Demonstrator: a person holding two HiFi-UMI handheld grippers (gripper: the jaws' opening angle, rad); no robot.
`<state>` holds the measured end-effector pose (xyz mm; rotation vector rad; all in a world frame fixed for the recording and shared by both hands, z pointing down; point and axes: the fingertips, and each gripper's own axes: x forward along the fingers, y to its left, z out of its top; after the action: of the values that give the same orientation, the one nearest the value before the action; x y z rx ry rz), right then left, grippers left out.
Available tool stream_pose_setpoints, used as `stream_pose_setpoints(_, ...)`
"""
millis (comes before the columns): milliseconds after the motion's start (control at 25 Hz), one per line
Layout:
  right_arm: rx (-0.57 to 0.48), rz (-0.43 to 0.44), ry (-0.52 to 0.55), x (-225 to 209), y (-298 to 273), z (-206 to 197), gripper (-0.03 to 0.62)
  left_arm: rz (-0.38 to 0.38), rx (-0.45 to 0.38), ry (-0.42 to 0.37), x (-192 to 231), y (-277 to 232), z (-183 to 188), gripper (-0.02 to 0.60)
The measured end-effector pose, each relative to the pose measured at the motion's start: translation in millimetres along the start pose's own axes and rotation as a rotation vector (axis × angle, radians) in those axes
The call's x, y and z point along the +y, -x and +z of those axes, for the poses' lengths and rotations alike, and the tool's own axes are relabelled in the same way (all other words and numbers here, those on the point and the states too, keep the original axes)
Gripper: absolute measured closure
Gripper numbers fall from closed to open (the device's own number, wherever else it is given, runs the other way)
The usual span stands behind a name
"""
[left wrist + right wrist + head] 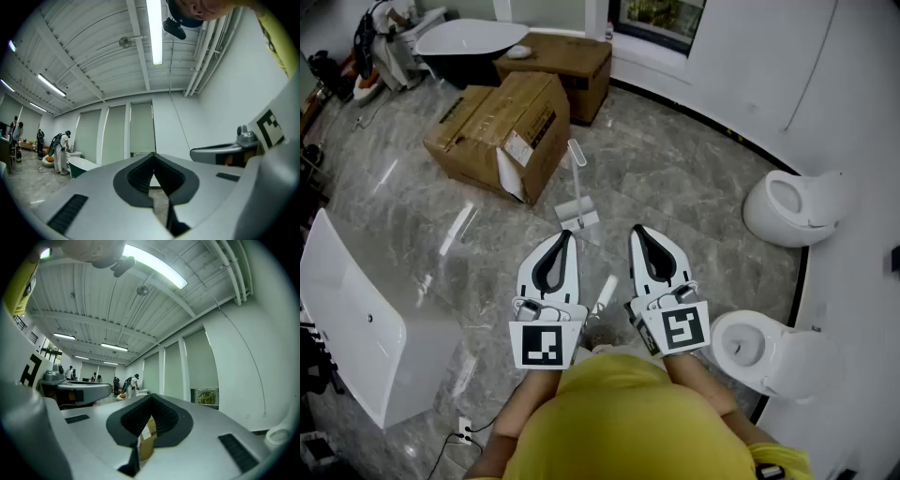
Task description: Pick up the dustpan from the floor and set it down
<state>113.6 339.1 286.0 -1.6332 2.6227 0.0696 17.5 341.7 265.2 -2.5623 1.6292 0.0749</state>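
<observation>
A pale dustpan (579,219) lies on the grey marble floor, its long handle (576,156) reaching away toward the cardboard boxes. My left gripper (569,234) hangs level above the floor, its tips just short of the pan in the head view, jaws together and empty. The right gripper (637,230) is held beside it, a little to the pan's right, also closed on nothing. In the left gripper view the jaw tips (153,154) meet against the far wall. In the right gripper view the closed tips (151,396) frame a cardboard box (147,434).
Two cardboard boxes (502,131) stand beyond the dustpan. Two white toilets (792,206) (769,352) sit along the right wall. A white basin (356,323) lies at left, and a dark tub (469,42) at the back. A white stick-like object (606,292) lies between the grippers.
</observation>
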Motion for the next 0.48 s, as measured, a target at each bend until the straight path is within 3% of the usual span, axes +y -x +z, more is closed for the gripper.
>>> stream_pose_setpoints(480,-0.013,0.055,-0.027,-23,-18,-5,0.591,0.035,0.023,0.021,1,-23,-15,0.581)
